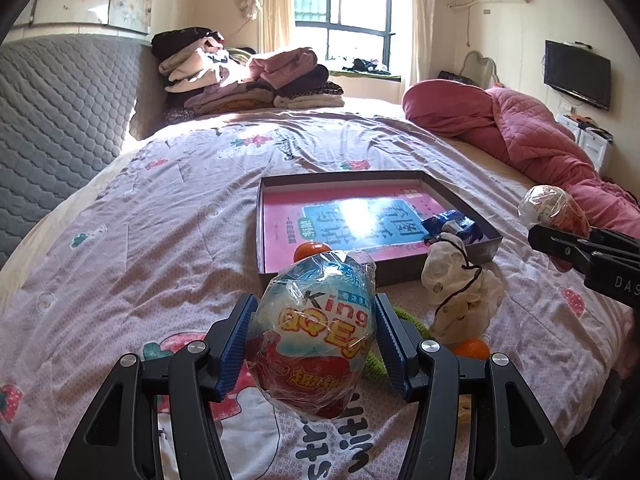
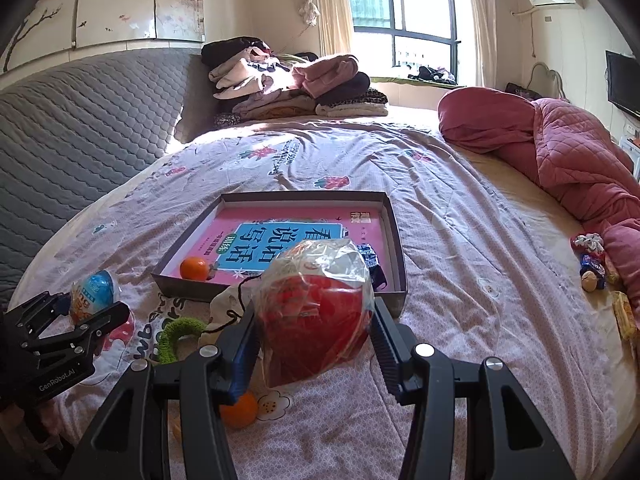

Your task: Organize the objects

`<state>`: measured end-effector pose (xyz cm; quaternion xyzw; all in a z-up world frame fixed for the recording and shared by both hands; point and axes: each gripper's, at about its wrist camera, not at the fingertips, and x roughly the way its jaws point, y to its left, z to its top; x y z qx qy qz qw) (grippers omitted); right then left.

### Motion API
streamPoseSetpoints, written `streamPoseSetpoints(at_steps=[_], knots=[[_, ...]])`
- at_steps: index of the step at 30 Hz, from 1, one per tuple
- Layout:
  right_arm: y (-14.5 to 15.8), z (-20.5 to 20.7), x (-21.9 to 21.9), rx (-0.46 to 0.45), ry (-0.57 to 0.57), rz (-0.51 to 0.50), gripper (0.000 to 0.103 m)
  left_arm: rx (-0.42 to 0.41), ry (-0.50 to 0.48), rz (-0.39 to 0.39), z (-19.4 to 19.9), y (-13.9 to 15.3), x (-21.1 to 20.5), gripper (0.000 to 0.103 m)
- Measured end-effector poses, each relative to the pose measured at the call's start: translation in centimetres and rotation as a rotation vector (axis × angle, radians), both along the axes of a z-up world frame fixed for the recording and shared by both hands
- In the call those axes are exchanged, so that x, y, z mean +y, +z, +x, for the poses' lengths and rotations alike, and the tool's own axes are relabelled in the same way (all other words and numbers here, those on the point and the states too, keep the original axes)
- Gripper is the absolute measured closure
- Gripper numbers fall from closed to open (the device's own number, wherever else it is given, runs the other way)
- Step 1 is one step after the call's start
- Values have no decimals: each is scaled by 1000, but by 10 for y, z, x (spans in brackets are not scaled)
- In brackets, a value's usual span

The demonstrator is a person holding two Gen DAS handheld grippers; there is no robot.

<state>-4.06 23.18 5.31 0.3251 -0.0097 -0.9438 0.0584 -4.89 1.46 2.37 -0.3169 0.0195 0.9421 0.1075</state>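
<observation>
My left gripper is shut on a blue-and-red wrapped toy egg, held above the bedspread just before a shallow grey box. The box holds a pink book, an orange and a blue packet. My right gripper is shut on a red wrapped toy egg, held near the box's front right corner. Each gripper shows in the other's view: the right one and the left one.
A white drawstring pouch, a green knitted ring and a second orange lie before the box. Small snacks lie at the right by the red quilt. Folded clothes are stacked at the far end.
</observation>
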Motion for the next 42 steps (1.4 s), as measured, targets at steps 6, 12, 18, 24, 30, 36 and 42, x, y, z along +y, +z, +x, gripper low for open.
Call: streamPoseSetpoints(at_steps=[6,12,18,24,30,36,42], knots=[[7,-3,-2,13,8,2,51,24,-10,-1,-6,14,6,43],[11,-11,-6,20,22,8,51,35,-27,-16,-19,24,16,43],[18,-22,-11,38,30,18,51,30,-57,-18,-36,28,26,43],[24,-38,-19,45,48,26,51,35,-50,-43,-60,34,29,43],[25,-61,-29,44,65,48,51,8,-30,-28,-92,31,22,43],[19,-85,-41,26,76,73,51,-52,-25,38,-125,19,19,43],[5,-113,-51,-16,83,94,51,-71,-9,37,-148,10,17,43]])
